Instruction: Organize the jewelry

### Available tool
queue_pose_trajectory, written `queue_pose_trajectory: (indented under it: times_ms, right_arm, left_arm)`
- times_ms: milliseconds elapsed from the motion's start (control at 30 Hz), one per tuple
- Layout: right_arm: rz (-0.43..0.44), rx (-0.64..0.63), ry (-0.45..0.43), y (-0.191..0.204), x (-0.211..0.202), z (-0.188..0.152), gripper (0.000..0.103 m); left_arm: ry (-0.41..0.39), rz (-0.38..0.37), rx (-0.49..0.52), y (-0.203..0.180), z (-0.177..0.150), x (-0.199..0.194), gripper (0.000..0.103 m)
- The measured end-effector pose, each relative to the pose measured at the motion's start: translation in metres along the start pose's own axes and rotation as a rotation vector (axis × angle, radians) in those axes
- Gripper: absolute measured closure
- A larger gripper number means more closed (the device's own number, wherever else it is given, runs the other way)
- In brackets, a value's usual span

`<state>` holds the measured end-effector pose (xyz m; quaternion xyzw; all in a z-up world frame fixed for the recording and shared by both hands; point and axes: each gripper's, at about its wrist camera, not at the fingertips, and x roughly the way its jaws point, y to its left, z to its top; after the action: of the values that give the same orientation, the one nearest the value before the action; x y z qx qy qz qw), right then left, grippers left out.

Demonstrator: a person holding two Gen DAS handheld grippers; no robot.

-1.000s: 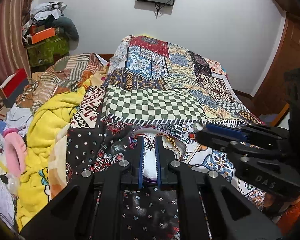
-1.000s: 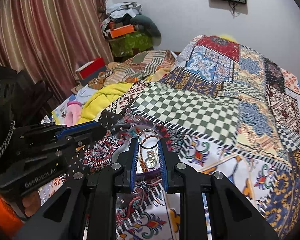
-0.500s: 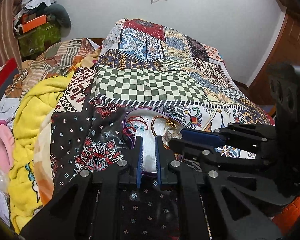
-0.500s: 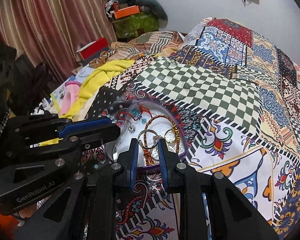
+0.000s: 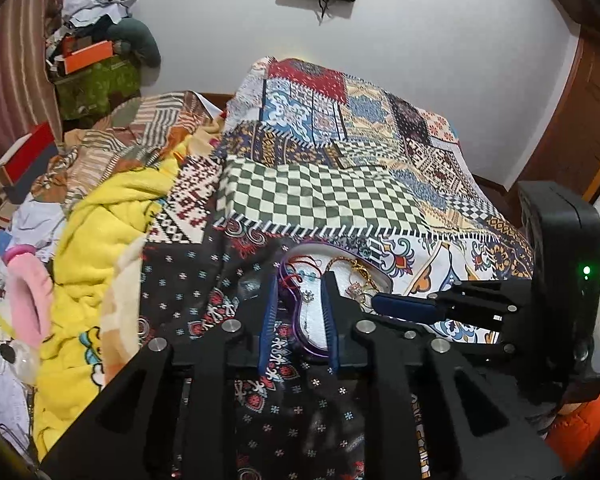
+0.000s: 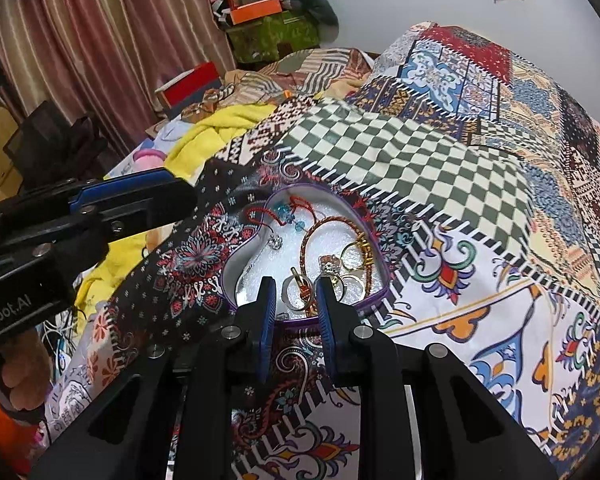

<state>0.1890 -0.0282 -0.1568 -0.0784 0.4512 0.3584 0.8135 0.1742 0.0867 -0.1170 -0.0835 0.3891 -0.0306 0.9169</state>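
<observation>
1. The bed cover [image 6: 440, 152] is a patchwork: green and white checks, red, blue, and orange flower shapes on white.
2. The heart box [image 6: 374, 304] has a purple rim and is white inside.
3. In it lie a red string [image 6: 260, 213] with blue beads, gold rings [image 6: 354, 258] and a silver ring [image 6: 296, 292].
4. The blanket [image 5: 88, 248] is yellow.
5. The curtain [image 6: 100, 40] has pink and brown stripes.
6. Both grippers are black, with blue pads [image 6: 267, 322].

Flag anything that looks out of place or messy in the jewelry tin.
The heart-shaped tin sits level on the quilt with nothing spilled outside it. Inside, the pieces lie in a loose heap: the red cord sprawls across the padding and the rings overlap the braided bangle.
</observation>
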Motion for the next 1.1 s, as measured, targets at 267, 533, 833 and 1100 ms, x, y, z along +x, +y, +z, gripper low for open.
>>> queue_pose_trajectory:
  times_ms: [267,533,833,1100]
  right_arm:
    - [-0.04,0.037,-0.156,0.0,-0.069,0.009,0.085]
    - [-0.129,0.022,-0.405,0.027,-0.172,0.003,0.085]
    - [-0.182,-0.023,-0.663,0.081,-0.265,-0.026,0.084]
    - [-0.247,-0.04,-0.781,0.116,-0.294,-0.057,0.052]
  left_arm:
    - [-0.081,0.01,0.026,-0.013,0.007,-0.043,0.08]
    - [-0.232,0.014,0.091,-0.046,0.011,-0.114,0.077]
    - [-0.47,0.046,0.163,-0.082,-0.005,-0.212,0.069]
    - [-0.602,0.036,0.156,-0.09,-0.029,-0.271,0.052]
